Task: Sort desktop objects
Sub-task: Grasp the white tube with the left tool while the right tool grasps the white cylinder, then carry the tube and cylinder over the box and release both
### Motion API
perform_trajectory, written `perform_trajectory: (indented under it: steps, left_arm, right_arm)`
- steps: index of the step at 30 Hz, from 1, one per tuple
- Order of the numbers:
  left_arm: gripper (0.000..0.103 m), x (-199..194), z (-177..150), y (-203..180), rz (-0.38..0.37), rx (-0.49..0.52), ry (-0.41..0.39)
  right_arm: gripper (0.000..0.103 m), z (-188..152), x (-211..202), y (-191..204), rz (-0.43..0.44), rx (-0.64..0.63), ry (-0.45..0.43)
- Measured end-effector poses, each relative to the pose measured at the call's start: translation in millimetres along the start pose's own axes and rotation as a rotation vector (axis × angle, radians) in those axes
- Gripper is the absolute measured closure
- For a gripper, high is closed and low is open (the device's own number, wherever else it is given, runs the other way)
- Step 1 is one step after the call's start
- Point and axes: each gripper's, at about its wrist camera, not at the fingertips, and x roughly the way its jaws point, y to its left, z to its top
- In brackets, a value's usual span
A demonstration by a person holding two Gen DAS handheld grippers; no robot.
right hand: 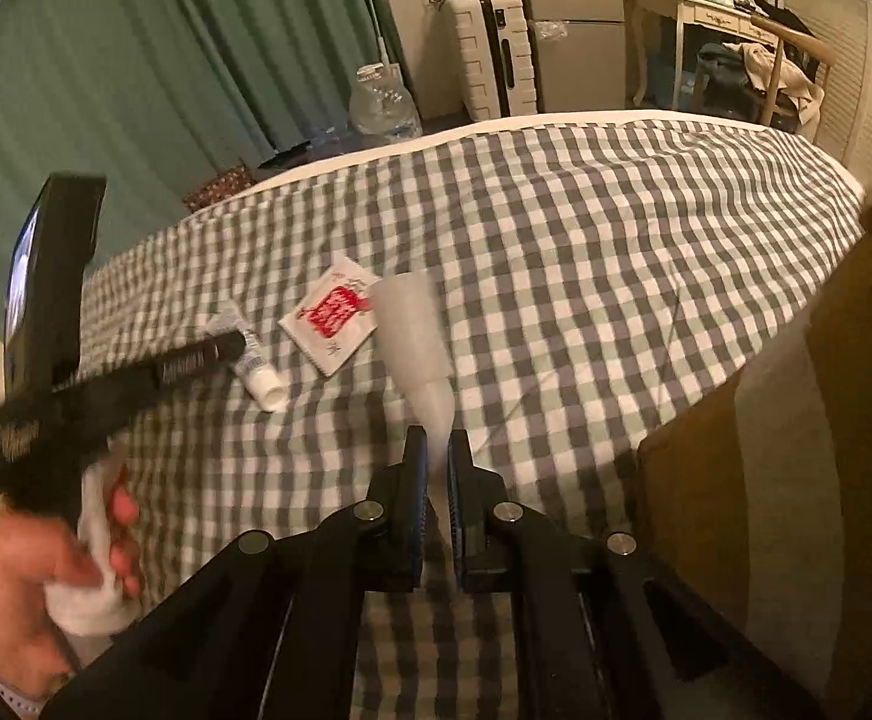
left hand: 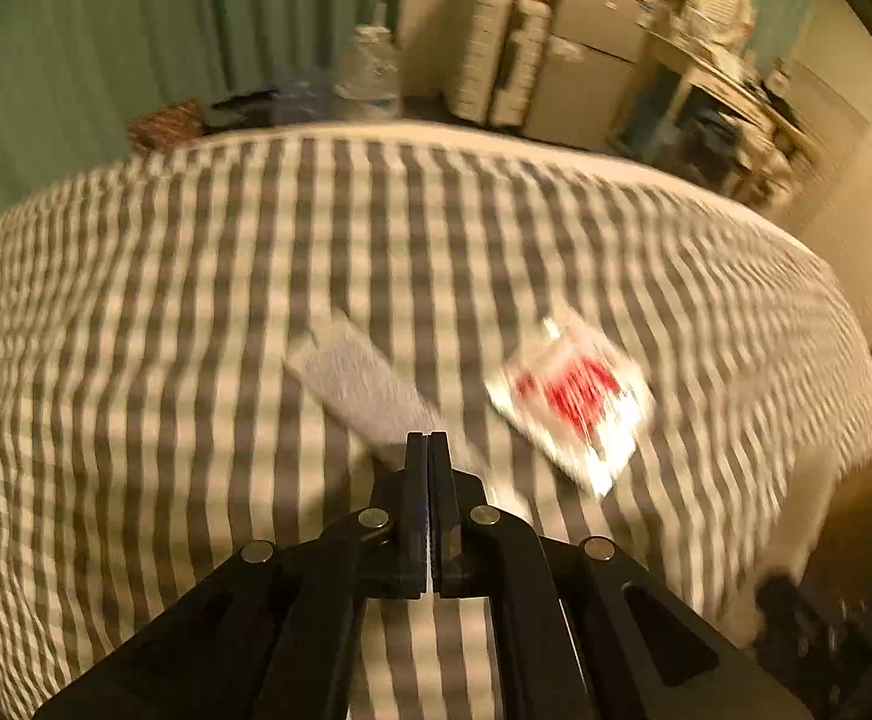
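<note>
My right tool (right hand: 434, 450) is pinched narrow on a pale tube (right hand: 414, 330), gripping it by its tapered end, the body sticking up toward twelve o'clock over the checked bed (right hand: 616, 252). So one item is in hand and off the cover.

My left tool (left hand: 428, 450) reads as fully closed, fingers pressed together, nothing visibly between them. Its view is badly smeared, so I can't rule out a thin edge caught there. In the right view, the left tool (right hand: 219, 348) reaches in from nine o'clock, its tip right at a second, smaller tube (right hand: 249, 360) with a white cap. I can't tell whether it touches.

Left on the bed: that small tube at about ten o'clock from my right tool, and a white packet (right hand: 335, 315) with red print just beside it, toward eleven. In the left view the packet (left hand: 571, 399) sits at one o'clock and a grey tube shape (left hand: 363, 387) at eleven, both blurred.

A brown box (right hand: 796, 450) stands at three o'clock, likely the drop spot, though I'm guessing. My read: early to midway, one thing lifted, two waiting, none visibly sorted.
</note>
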Motion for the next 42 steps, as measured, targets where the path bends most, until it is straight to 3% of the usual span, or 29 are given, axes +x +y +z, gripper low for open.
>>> perform_trajectory:
  steps: [2,3,4,7,8,10,12,14,18,21,22,26,32,36,39,42]
  left_arm:
    - [0.103,-2.8,-20.1,9.9,-0.054,-0.029,0.077]
    - [0.103,0.6,-29.6,17.8,-0.116,-0.066,0.129]
    - [0.103,0.5,-35.3,23.5,-0.145,-0.092,0.139]
    - [0.095,-20.9,-39.6,34.9,-0.145,-0.152,0.049]
    - [0.088,-25.9,-38.5,34.9,-0.163,-0.171,0.04]
    - [0.039,-33.0,-34.4,28.2,-0.164,-0.184,0.027]
    - [0.028,-40.3,-26.2,16.9,-0.118,-0.184,-0.028]
    - [0.027,-37.4,-13.2,4.5,-0.103,-0.19,-0.045]
    - [0.029,-0.1,-1.9,-6.5,-0.035,-0.234,0.028]
    - [0.077,8.6,-1.0,-15.1,0.04,-0.135,0.004]
    - [0.084,7.8,-3.5,-15.4,0.03,-0.108,-0.005]
    - [0.084,-8.9,-14.8,-9.9,-0.059,-0.03,-0.02]
    - [0.084,-81.8,-67.5,-0.8,-0.107,0.07,-0.08]
    - [0.084,-147.8,-83.3,-1.7,-0.118,0.121,-0.14]
    - [0.084,-187.6,-75.9,-15.9,-0.152,0.131,-0.173]
    - [0.084,-230.5,-84.2,-52.2,-0.171,0.191,-0.191]
  right_arm:
    - [0.097,-5.6,-7.3,2.4,0.025,0.008,0.0]
    - [0.097,-8.1,-9.7,3.6,0.036,0.013,0.004]
    - [0.097,-9.9,-11.0,5.0,0.043,0.019,0.006]
    - [0.097,-15.9,-20.8,7.9,0.055,0.016,0.0]
    - [0.097,-17.0,-24.3,9.0,0.054,0.008,-0.008]
    - [0.097,-18.0,-28.2,7.9,0.054,0.006,-0.02]
    - [0.097,-16.5,-24.5,3.4,0.061,0.027,-0.014]
    - [0.097,-15.8,-16.7,0.0,0.049,0.032,0.0]
    - [0.097,-12.4,-1.8,-4.9,0.044,0.029,0.024]
    - [0.097,-10.5,3.3,-4.3,0.046,0.014,0.029]
    - [0.097,-9.8,4.4,-3.7,0.039,0.006,0.03]
    - [0.097,-12.2,8.4,-2.0,0.052,0.017,0.044]
    - [0.097,-23.5,-19.5,11.1,0.079,0.005,0.043]
    - [0.097,-35.2,-59.2,25.2,0.094,-0.031,0.019]
    - [0.097,-37.0,-103.4,26.3,0.141,-0.034,-0.023]
    - [0.097,-27.7,-153.8,18.2,0.167,-0.025,-0.07]
